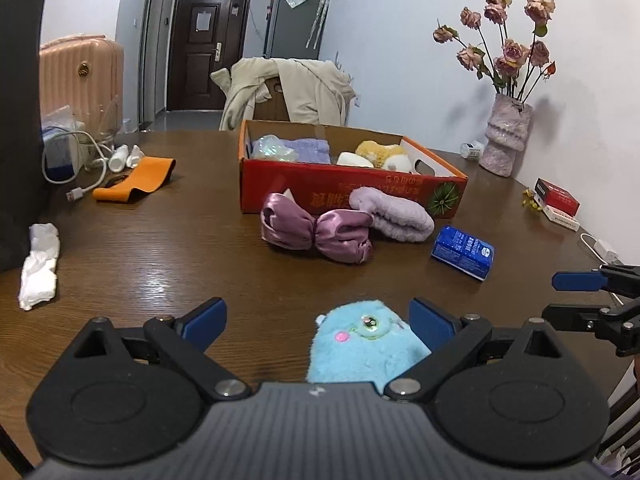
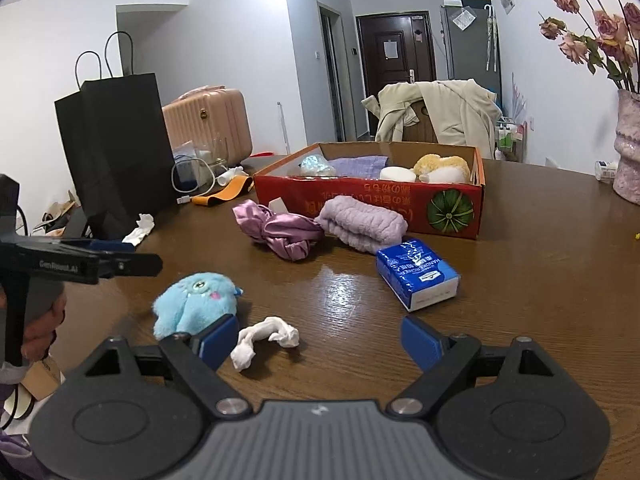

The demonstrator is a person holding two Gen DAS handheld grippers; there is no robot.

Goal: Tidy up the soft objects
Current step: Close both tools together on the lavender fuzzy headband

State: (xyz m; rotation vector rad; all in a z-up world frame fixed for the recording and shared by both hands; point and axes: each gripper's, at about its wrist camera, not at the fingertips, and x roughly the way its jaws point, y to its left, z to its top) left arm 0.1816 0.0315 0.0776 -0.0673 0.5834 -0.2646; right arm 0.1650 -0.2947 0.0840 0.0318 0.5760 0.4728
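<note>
A blue plush toy (image 1: 362, 344) lies on the table between my left gripper's open fingers (image 1: 318, 320), near the right finger. It also shows in the right wrist view (image 2: 192, 306). A purple satin scrunchie (image 1: 314, 232) and a lilac fluffy headband (image 1: 394, 214) lie in front of the red cardboard box (image 1: 344, 188), which holds several soft things. My right gripper (image 2: 320, 340) is open and empty above a crumpled white tissue (image 2: 264, 340). The left gripper (image 2: 100, 258) shows at the left of the right wrist view.
A blue tissue pack (image 1: 462, 252) lies right of the headband. A white cloth (image 1: 40, 266), an orange band (image 1: 134, 180) and a white cable (image 1: 80, 160) lie at the left. A black bag (image 2: 114, 148) stands at the left, a vase of roses (image 1: 506, 136) at the right.
</note>
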